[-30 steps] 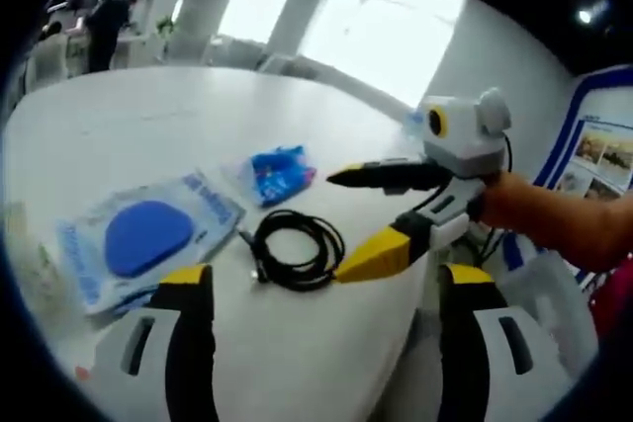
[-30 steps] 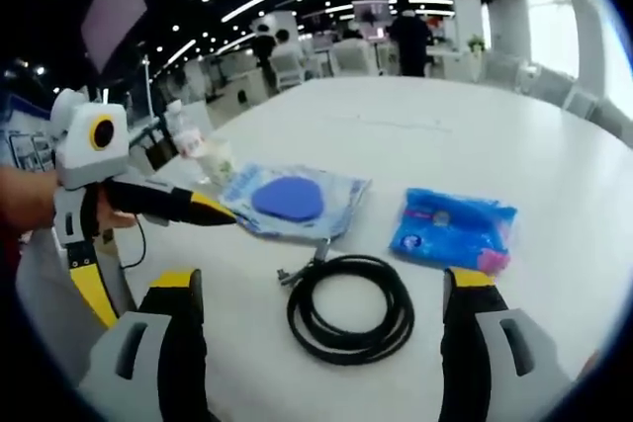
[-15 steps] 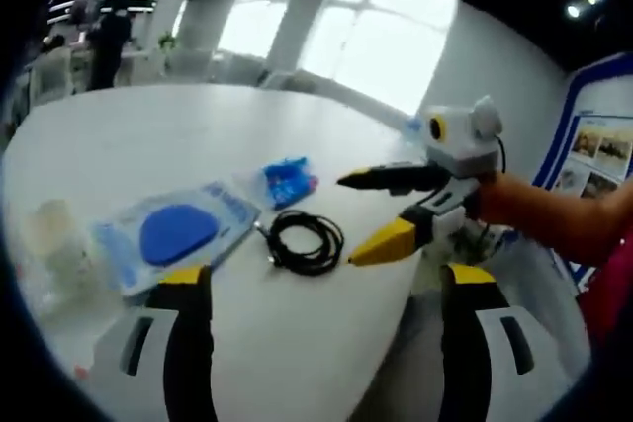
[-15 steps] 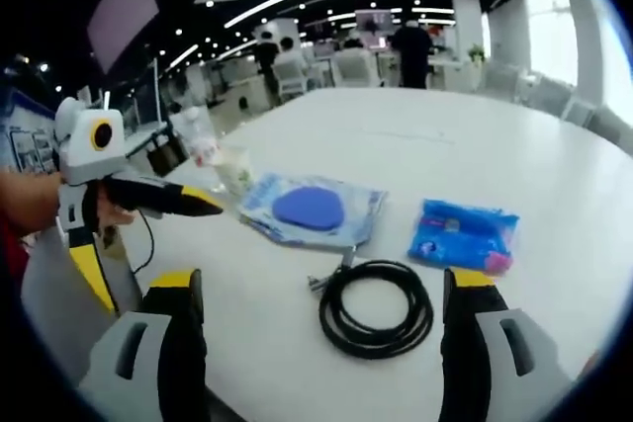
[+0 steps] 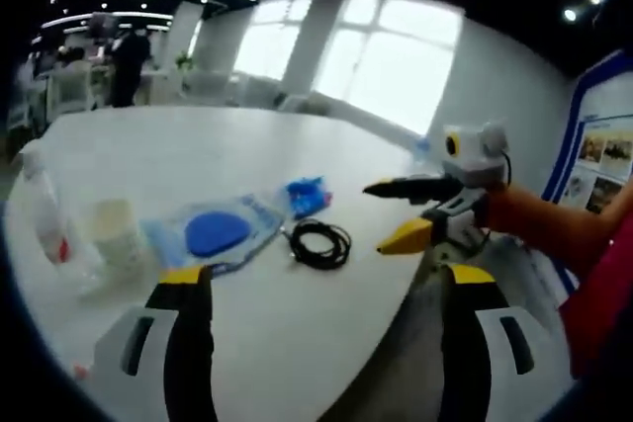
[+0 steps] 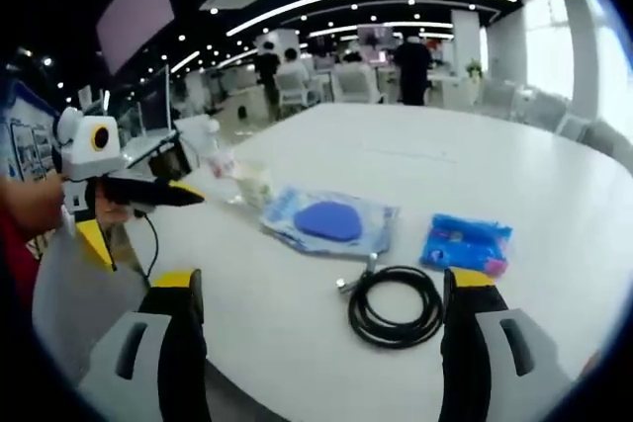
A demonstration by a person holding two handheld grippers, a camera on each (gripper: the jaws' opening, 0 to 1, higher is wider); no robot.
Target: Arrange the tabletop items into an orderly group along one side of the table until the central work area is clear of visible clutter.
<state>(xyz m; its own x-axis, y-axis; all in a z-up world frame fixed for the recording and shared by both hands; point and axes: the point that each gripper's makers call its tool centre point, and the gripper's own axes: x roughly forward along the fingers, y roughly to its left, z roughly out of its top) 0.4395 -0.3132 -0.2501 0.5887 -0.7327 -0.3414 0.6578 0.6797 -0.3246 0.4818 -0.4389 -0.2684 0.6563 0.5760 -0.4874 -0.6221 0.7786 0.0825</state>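
On the white table (image 6: 475, 160) the coiled cable (image 6: 398, 305) lies at 6 o'clock of the blue-disc pouch (image 6: 331, 221) and blue packet (image 6: 465, 244); print unreadable. Left gripper view adds a cup (image 5: 111, 229) and bottle (image 5: 45, 216) at 9 o'clock. Left gripper (image 5: 324, 343) and right gripper (image 6: 324, 343) both gape wide, empty, clear of the items.

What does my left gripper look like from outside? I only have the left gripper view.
Observer: In the right gripper view, the left gripper sits at the edge of the table, jaws spread and holding nothing.
Operator: Anything I'm missing on the blue packet?
Observer: The blue packet has a pink corner.
Operator: And the cable's plug?
Observer: The black cable is coiled, and its plug end points toward the pad package.
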